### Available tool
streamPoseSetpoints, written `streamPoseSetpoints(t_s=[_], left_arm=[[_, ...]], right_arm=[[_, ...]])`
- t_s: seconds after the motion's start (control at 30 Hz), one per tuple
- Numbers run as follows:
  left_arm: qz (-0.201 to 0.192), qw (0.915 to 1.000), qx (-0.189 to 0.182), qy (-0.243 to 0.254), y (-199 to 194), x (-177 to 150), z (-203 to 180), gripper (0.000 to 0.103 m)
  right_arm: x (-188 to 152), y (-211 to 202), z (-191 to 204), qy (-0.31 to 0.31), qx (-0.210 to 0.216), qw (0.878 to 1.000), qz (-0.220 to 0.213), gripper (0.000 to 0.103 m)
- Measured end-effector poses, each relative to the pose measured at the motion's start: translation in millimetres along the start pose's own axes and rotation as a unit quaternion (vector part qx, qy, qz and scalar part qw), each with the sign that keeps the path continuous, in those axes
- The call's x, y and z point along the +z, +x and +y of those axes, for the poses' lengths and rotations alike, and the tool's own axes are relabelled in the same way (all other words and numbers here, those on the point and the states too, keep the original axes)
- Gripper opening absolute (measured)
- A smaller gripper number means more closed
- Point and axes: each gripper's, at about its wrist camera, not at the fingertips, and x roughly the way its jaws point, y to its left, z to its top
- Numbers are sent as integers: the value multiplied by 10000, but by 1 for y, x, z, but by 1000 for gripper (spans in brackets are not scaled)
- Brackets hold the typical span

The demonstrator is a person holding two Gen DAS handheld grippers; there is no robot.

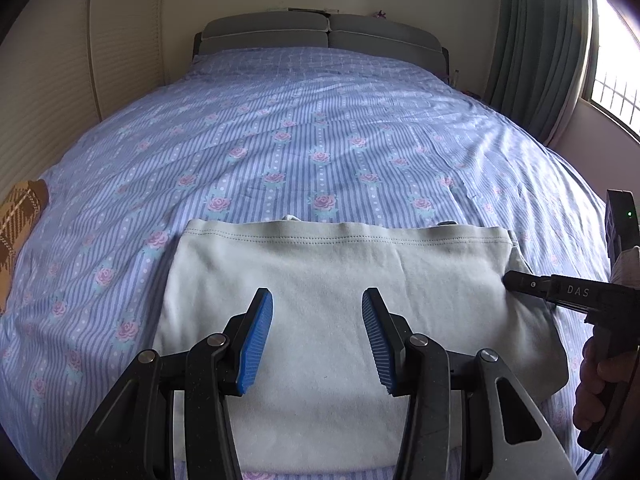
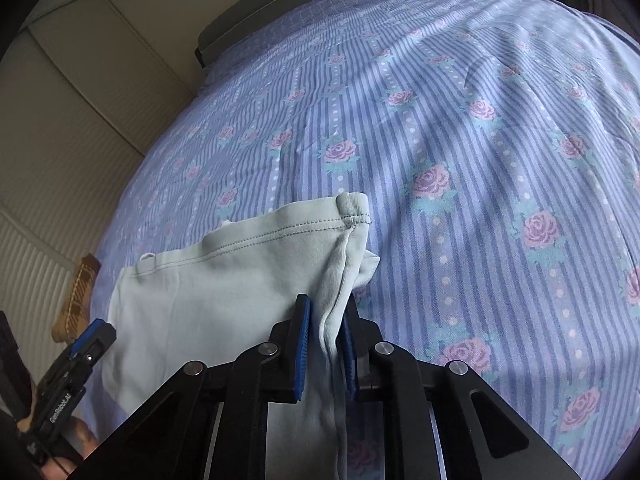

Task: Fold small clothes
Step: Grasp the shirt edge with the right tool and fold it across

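Note:
A pale mint garment (image 1: 320,300) lies flat on the bed, its stitched hem at the far edge. My left gripper (image 1: 318,304) is open just above its middle and holds nothing. My right gripper (image 2: 326,314) is shut on the garment's right side edge (image 2: 336,280), with the cloth pinched between the blue pads. In the left wrist view the right gripper (image 1: 516,280) comes in from the right and meets the garment's right edge. In the right wrist view the left gripper (image 2: 90,338) shows at the lower left over the cloth.
The bed has a blue striped sheet with pink roses (image 1: 320,140). A brown plaid cloth (image 1: 18,232) lies at the bed's left edge. A grey headboard (image 1: 320,34) stands at the far end, a wall panel to the left, and a curtain and window (image 1: 560,60) to the right.

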Motion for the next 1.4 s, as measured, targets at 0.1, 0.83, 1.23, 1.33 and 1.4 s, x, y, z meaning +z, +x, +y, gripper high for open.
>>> streamPoseSetpoints(t_s=[0.1,0.83,1.23,1.33,1.4], left_arm=[[-7,10000,0,11,-3,0,1,46],[-375,9988,61,-325,-69,10,89,46],[-387,9967,242,-675,-88,-6,180,46],[-351,9961,237,-774,-88,-12,194,46],[-304,9959,220,-827,-86,-16,201,46]], right_arm=[[-1,-3,2,17,-15,10000,-40,11],[-3,-42,142,-682,-191,9968,-359,10],[-33,51,270,-1370,-542,9884,361,10],[-38,70,287,-1417,-587,9869,498,10],[-40,83,293,-1467,-702,9850,585,10]])
